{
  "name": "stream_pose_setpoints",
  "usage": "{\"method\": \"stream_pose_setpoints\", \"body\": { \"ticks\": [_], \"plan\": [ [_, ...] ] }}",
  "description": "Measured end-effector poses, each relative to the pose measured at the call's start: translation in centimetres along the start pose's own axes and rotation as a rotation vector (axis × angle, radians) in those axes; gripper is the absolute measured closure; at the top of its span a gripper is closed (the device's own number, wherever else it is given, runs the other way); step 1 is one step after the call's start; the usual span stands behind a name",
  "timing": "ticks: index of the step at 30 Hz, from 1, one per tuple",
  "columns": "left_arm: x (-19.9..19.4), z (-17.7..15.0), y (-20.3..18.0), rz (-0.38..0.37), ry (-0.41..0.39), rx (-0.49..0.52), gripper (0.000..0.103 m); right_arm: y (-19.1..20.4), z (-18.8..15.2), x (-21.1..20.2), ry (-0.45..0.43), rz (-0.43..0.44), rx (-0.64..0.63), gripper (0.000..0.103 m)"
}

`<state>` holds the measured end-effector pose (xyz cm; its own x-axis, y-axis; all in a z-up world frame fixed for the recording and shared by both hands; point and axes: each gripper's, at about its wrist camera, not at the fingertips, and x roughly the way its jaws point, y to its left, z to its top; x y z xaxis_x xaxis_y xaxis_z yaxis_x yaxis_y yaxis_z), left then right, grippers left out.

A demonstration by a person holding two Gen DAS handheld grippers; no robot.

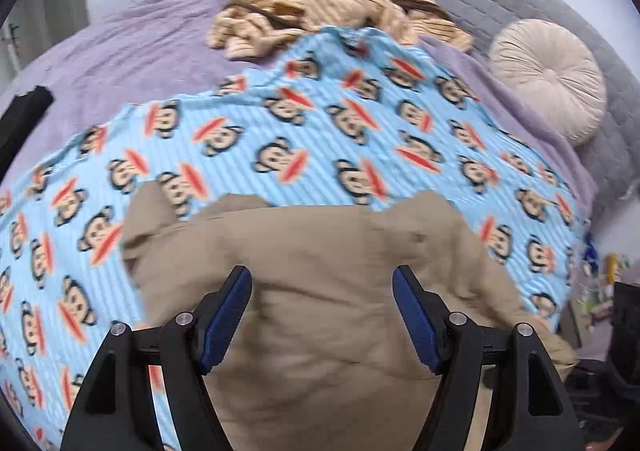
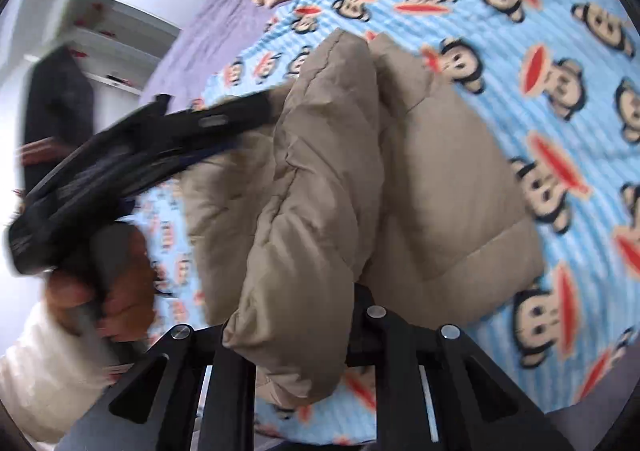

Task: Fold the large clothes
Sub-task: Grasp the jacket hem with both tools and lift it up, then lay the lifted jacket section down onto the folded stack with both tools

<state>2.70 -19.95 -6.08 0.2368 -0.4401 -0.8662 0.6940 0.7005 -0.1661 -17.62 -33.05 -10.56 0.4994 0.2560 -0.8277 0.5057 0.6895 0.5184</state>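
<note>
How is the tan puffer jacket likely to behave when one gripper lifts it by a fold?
The tan puffer jacket looks quilted and puffy, so probably light for its bulk. It drapes over the right gripper, so it is likely floppy and will sag wherever unsupported. Its smooth shell may slip. The left gripper hovers open over it.

Right gripper (image 2: pixel 298 335) fingers pinch tan puffer jacket (image 2: pixel 328 187) over monkey-print blanket (image 2: pixel 560 63).

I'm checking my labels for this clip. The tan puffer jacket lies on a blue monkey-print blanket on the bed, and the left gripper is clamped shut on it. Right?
Not quite. The left gripper is open: in the left wrist view its fingers stand wide apart above the tan puffer jacket, clamping nothing. The rest holds: the jacket lies on the blue monkey-print blanket on the bed.
</note>
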Motion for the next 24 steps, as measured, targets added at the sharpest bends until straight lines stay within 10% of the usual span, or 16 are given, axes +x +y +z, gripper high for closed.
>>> {"method": "stream_pose_setpoints", "body": {
  "ticks": [5,15,24],
  "plan": [
    [3.8,-0.5,5.3,0.084,0.061,-0.138,0.03,-3.1,-0.9,-0.3,-0.001,-0.042,0.064,0.086],
    [10.1,1.2,-3.8,0.171,0.031,0.042,0.02,-9.4,-1.3,1.9,-0.007,-0.116,0.184,0.086],
    [11.4,0.9,-4.0,0.2,0.053,0.06,0.019,-12.4,-0.3,-2.1,-0.003,-0.099,0.25,0.075]
  ]
}}
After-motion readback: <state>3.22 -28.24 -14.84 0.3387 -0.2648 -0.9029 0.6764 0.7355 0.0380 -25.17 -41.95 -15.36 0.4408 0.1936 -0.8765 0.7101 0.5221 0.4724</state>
